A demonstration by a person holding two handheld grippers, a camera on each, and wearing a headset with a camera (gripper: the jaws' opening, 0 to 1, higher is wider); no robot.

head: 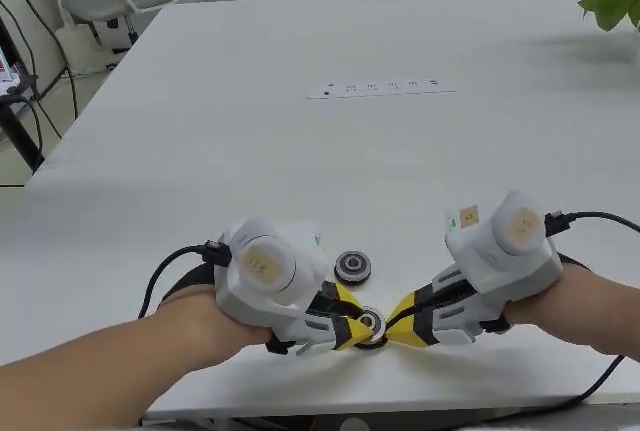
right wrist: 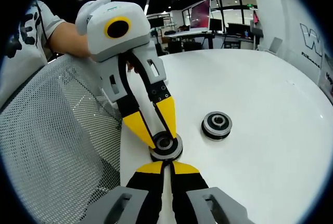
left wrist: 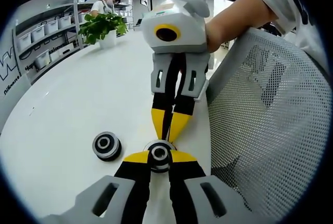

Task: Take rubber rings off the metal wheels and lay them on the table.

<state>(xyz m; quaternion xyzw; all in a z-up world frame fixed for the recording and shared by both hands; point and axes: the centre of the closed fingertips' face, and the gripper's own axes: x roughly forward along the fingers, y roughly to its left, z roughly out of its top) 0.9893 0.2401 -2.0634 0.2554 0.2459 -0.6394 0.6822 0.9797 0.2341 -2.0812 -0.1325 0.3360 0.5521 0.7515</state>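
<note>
Work was at the near edge of the white table, both hand-held tools meeting tip to tip over one small round metal wheel with a bearing at its hub. The wheel lay flat on the tabletop, axle upright, so it had no long axis to speak of. The left gripper had its yellow-tipped jaws spread to either side of the wheel and pressed against it, clamping it in place. The right gripper came at it head-on from the opposite side, jaws drawn almost together, their tips at the wheel's near rim; they looked to be nipping the black rubber ring there, though how much of the ring sat between the tips was too small to tell. The ring was on the wheel, not yet off. Judgement: the peel turned on that opposed line, one tool anchoring, the other placed to draw the ring back along its own jaws, away from the anchor; a slip seemed likely if the clamp bore on the rubber rather than the metal. A second wheel with its dark ring on lay flat just beyond the pair, apart from them, further onto the table, a little nearer the left tool's tips. A white socket strip lay well off toward mid-table
</note>
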